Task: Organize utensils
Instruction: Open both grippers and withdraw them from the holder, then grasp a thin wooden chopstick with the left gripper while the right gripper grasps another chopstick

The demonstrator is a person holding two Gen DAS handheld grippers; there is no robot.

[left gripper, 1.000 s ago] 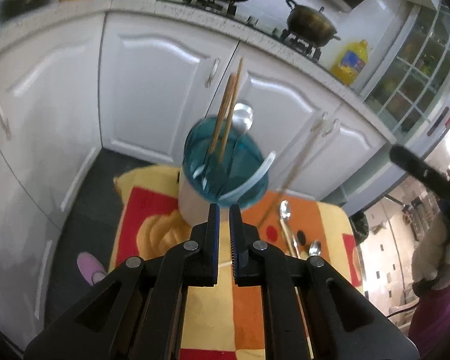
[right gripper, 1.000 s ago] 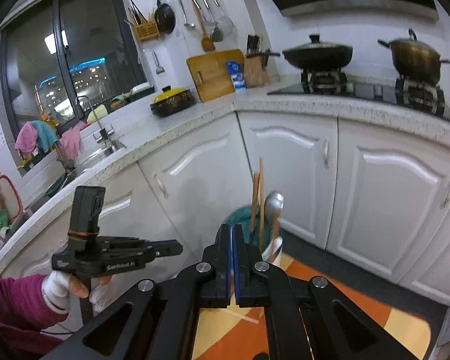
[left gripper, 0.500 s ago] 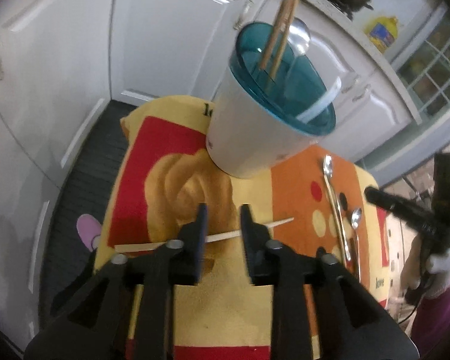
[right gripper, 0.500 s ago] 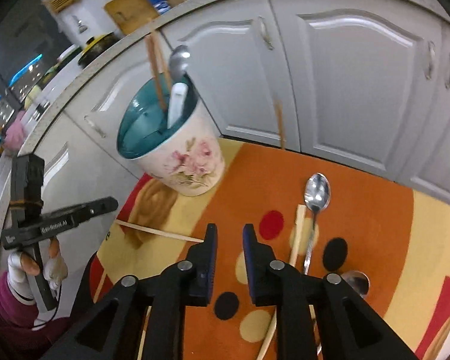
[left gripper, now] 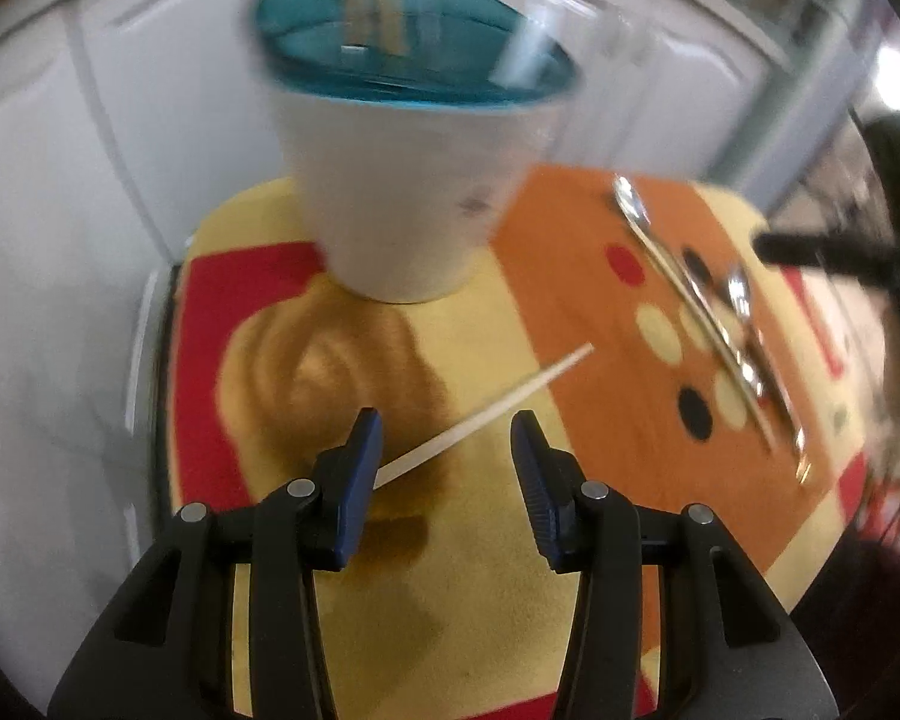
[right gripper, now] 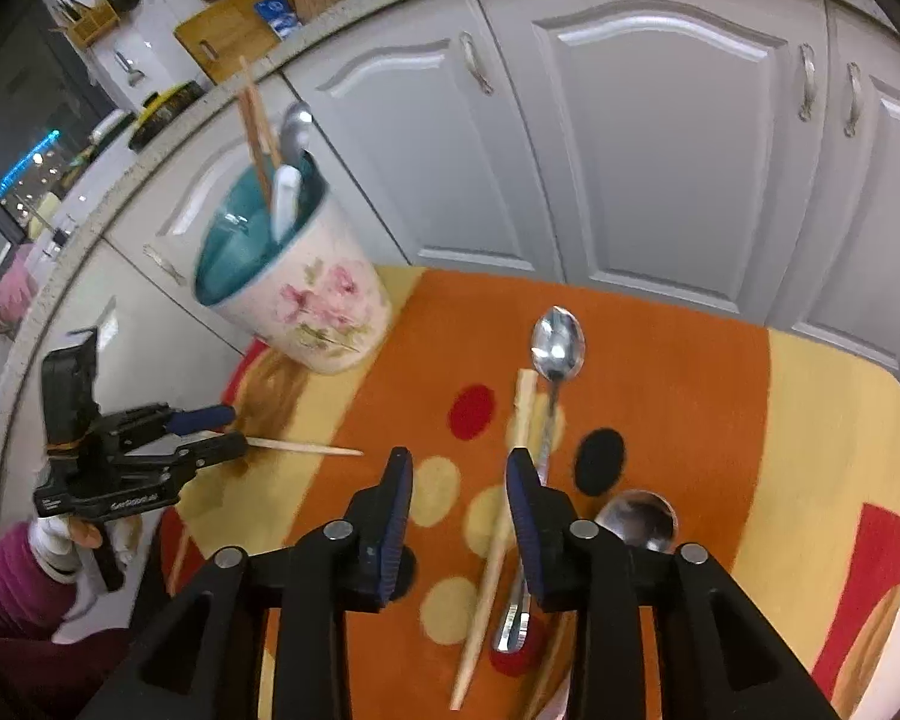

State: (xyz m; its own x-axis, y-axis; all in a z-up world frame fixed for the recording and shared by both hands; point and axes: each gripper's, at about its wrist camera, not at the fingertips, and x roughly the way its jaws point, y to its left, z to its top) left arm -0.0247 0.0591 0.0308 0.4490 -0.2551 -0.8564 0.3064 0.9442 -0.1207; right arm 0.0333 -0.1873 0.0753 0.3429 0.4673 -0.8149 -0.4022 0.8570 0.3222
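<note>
Left wrist view: left gripper spread wide, low over a pale chopstick lying on the mat, near end right by the left finger; not pinched yet. Right gripper also spread, empty, above a 2nd chopstick & long spoon. Floral cup already holds chopsticks, spoons. Roughly halfway, I'd judge: both chopsticks, the long spoon & a round spoon still out.

Two wrist cams, both looking down at the mat

Left one's sitting close, facing the holder cup; right one's looking from higher, catching that same cup far left.
</note>
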